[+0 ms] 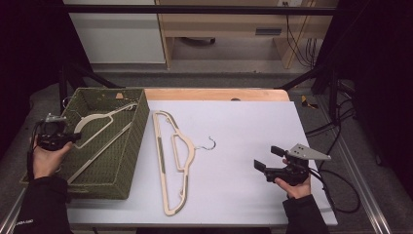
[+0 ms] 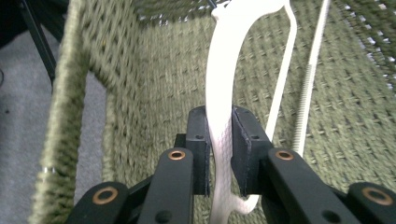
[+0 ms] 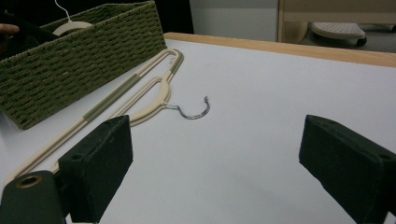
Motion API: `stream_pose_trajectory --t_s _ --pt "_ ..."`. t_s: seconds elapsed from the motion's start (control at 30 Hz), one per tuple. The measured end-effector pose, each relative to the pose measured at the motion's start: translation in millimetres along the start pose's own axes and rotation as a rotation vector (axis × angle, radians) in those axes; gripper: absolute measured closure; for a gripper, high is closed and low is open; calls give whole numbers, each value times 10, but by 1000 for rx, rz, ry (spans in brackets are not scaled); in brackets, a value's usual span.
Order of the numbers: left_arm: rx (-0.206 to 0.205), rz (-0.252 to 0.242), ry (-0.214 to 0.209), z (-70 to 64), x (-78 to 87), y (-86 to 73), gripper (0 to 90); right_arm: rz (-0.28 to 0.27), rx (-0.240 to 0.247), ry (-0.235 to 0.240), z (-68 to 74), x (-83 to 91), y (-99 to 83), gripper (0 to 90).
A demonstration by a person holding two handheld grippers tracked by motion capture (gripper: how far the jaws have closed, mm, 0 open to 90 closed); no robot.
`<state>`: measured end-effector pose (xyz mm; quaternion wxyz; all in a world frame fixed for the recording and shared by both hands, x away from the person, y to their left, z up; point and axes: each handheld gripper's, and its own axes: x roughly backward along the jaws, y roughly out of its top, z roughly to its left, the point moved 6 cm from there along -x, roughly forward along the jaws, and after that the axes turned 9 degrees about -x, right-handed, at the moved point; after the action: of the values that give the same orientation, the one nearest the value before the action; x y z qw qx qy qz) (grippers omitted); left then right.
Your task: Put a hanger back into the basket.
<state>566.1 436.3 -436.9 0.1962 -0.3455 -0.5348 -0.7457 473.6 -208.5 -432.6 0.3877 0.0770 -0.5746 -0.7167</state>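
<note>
From the high view, your left gripper sits over the near-left part of the green woven basket, which stands at the left side of the white table. A cream hanger lies slanted inside this basket, and your left gripper meets it at its curved shoulder. A second cream hanger lies flat on the table just beside the basket's right wall, with its metal hook pointing to the right. Your right gripper is held over the near-right part of the table, well apart from both hangers, and its jaws stand wide apart with nothing between them.

Along the left gripper view, your two black jaws are closed on the hanger in the basket; the pale curved bar runs up between the pads, with the woven basket floor behind it.

Along the right gripper view, the jaws are spread far apart over the bare table. Beyond them lies the hanger on the table with its hook, and the basket stands at the far left.
</note>
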Motion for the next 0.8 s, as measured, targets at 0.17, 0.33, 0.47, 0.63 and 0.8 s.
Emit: stream_pose_trajectory --t_s 0.17,0.33,0.47,0.63,0.8 --pt "30 58 9 5 -22 -19 764 6 2 1 1 -15 -11 102" --pt "80 92 -1 17 -27 -77 686 3 -2 2 6 -11 -8 102" --pt "88 100 -19 -1 36 -98 624 2 -5 1 9 -13 -8 102" --pt "66 21 -43 -86 208 -1 559 -4 -3 5 11 1 2 102" --pt "43 -143 -65 -300 442 198 413 -11 -4 5 5 28 20 102"
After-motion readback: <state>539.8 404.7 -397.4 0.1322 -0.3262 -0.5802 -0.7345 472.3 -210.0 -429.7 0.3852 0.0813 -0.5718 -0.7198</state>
